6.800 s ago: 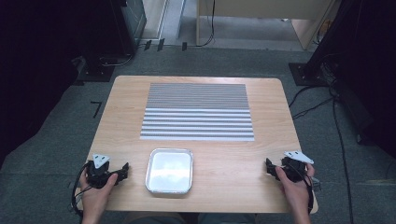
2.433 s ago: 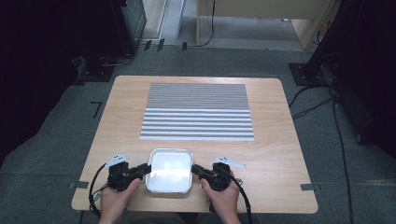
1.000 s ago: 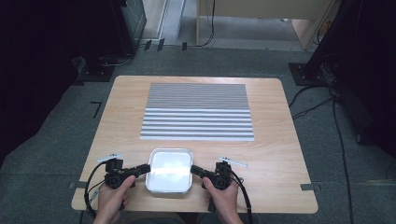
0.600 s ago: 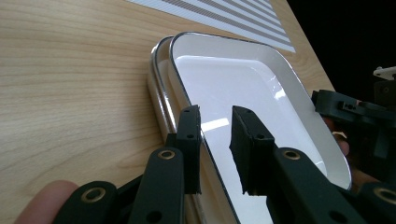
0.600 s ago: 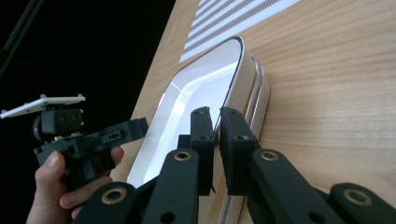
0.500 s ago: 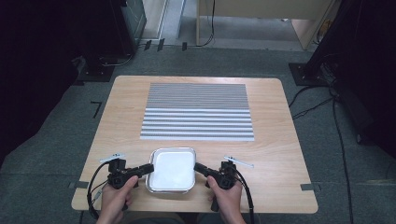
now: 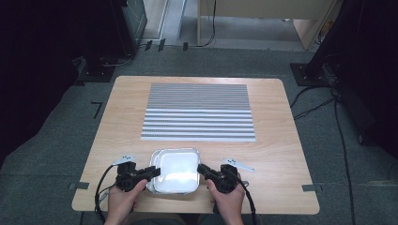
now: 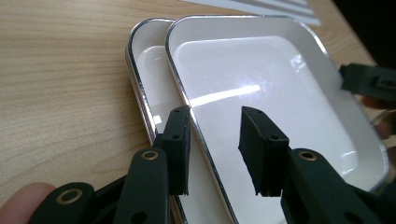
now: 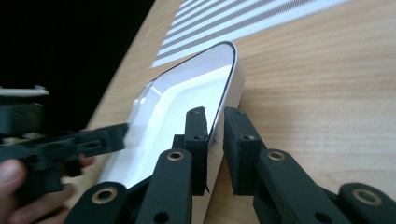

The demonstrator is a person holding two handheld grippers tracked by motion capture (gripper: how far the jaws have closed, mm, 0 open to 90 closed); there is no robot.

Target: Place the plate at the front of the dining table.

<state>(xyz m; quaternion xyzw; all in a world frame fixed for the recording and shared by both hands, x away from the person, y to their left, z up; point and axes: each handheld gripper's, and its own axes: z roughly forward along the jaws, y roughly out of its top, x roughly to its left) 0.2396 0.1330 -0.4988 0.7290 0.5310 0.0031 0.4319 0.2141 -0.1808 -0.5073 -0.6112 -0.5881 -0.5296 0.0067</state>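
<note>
- Upper tray [image 8: 261, 88], white, sits askew on a second tray [image 8: 149, 70] at the wooden table's [image 7: 281, 154] near edge.
- Striped mat [image 7: 199, 112] lies beyond.
- Right gripper [image 9: 215, 123] clamps the upper tray's rim.
- Left gripper [image 8: 212, 126] straddles its opposite rim, jaws apart.

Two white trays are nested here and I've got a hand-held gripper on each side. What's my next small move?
Probably close the left hand-held gripper on the upper tray rim, then lift evenly. Its jaws straddle that rim but stand open, while the right hand-held gripper has its jaws nearly pinched on the opposite rim. The upper tray sits offset from the lower tray.
</note>
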